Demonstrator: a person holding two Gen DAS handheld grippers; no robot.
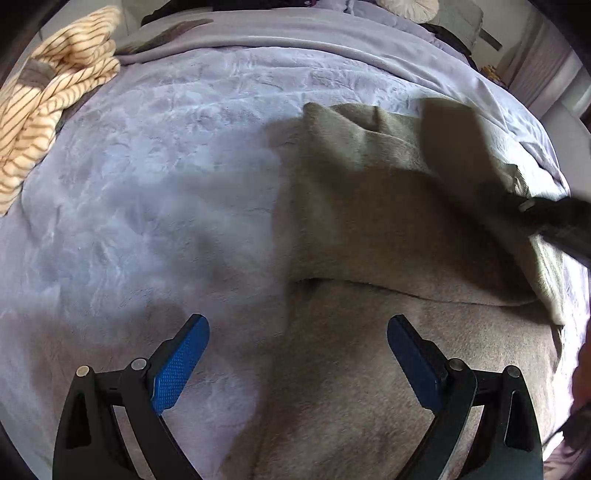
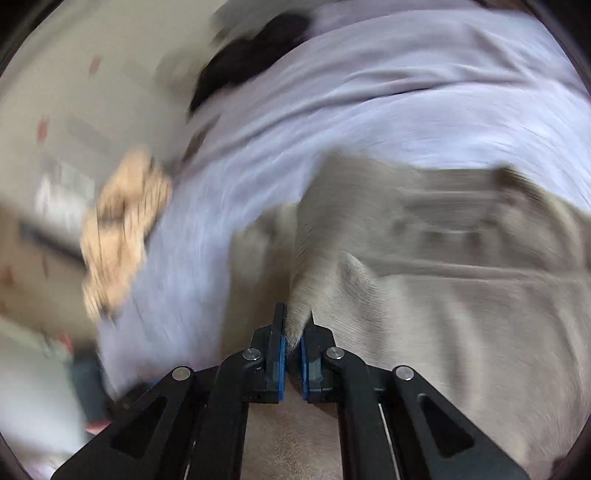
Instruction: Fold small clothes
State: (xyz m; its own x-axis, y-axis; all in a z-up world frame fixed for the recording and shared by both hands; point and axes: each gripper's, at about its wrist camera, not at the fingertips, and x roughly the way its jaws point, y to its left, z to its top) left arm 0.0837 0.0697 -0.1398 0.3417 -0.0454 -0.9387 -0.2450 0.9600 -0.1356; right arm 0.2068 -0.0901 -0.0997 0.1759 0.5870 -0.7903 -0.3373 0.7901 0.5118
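Observation:
A grey-beige fleece garment lies partly folded on a lilac bedspread. My left gripper is open and empty, low over the garment's left edge. My right gripper is shut on a pinched fold of the grey garment and holds it up. The right wrist view is blurred by motion. The right gripper shows as a dark shape at the right edge of the left wrist view, at the garment's far right side.
A cream striped garment lies bunched at the bed's far left, also in the right wrist view. Dark clothes and a cushion sit at the bed's far end. Floor shows left of the bed.

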